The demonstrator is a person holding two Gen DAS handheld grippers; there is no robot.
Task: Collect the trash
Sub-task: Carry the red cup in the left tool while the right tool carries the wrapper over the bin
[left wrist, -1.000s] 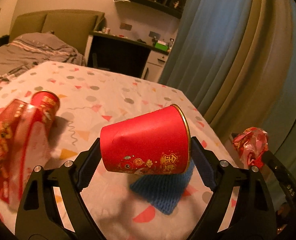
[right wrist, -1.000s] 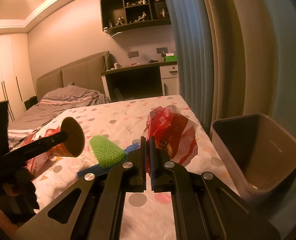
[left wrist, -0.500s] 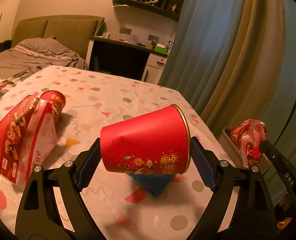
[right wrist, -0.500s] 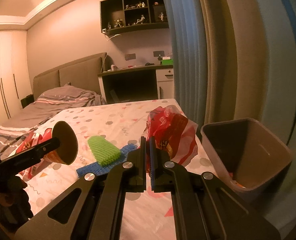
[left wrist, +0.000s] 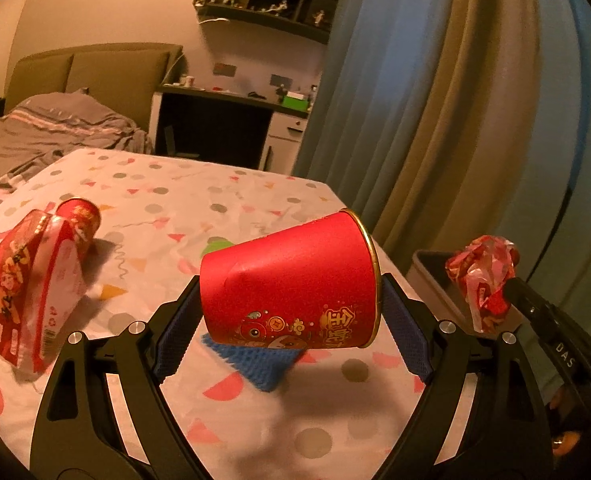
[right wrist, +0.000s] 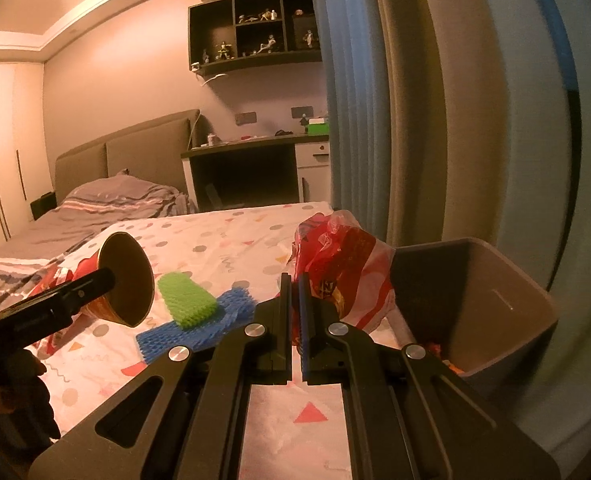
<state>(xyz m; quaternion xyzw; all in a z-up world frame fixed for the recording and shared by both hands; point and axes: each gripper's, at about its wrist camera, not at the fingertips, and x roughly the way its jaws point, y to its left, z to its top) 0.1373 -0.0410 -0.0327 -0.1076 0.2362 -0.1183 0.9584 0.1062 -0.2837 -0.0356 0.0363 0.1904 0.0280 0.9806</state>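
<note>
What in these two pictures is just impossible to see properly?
- Bin contents: in the right wrist view its near wall and the right gripper hide all but a bit of orange.
- Blue mesh: in the left wrist view the red cup covers most of it.
- Shelf figurines: too small to tell apart.
- Red wrapper: print too crumpled and blurred to read.

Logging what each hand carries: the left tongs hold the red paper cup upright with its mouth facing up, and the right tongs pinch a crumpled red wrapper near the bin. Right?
Not quite. The red paper cup lies sideways in the left tongs, as the left wrist view shows. The rest holds: the right tongs pinch the crumpled red wrapper near the bin.
</note>
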